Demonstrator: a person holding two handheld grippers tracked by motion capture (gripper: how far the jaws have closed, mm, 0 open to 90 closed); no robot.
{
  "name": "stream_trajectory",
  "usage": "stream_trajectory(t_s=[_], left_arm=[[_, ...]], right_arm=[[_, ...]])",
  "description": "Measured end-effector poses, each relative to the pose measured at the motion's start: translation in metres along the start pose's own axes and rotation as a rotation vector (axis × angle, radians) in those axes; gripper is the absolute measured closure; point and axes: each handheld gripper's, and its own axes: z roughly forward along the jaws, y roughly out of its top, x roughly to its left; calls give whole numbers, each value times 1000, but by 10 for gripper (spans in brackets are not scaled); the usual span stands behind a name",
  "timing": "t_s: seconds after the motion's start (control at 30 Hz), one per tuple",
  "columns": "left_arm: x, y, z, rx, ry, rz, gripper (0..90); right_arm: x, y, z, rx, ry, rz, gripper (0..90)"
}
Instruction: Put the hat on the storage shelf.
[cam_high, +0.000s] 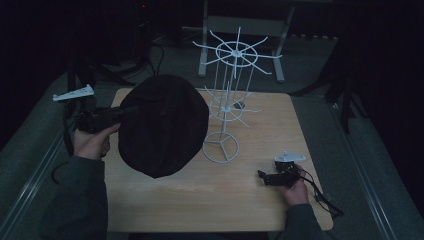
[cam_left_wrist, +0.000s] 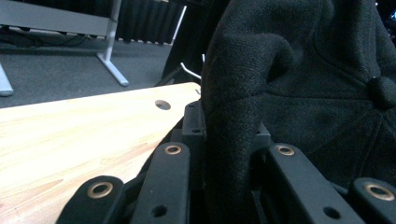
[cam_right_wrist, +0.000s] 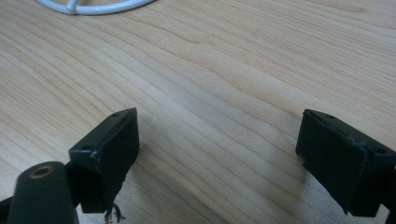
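Wood: one pale, rounded-corner wooden tabletop (cam_high: 200, 200) carries the scene; grey carpet surrounds it, dark curtains close the room, and a grey metal frame (cam_high: 245, 30) stands beyond the far edge.
Cap: one black fabric cap (cam_high: 162, 125) hangs above the tabletop's left half, just left of the rack; its crown faces the high camera, its button showing in the left gripper view (cam_left_wrist: 382, 91). Its long axis cannot be told.
Rack: one white wire stand with two tiers of spokes (cam_high: 227, 107) stands upright near the tabletop's middle, on a ring base.
Left gripper (cam_high: 107, 117): one, at the tabletop's left edge, jaws pinched on a fold of cap cloth.
Right gripper (cam_high: 267, 177): one, near the tabletop's right front corner, jaws spread wide over bare wood, holding nothing.
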Motion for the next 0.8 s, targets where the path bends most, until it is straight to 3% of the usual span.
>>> stream_trajectory(t_s=[0.3,0.8], left_arm=[[-4,6,-2,-11,-7,17,782],[-4,12,1,-39,-26,-3,784]], right_arm=[[0,0,0,0,0,0,132],[0,0,0,0,0,0,132]])
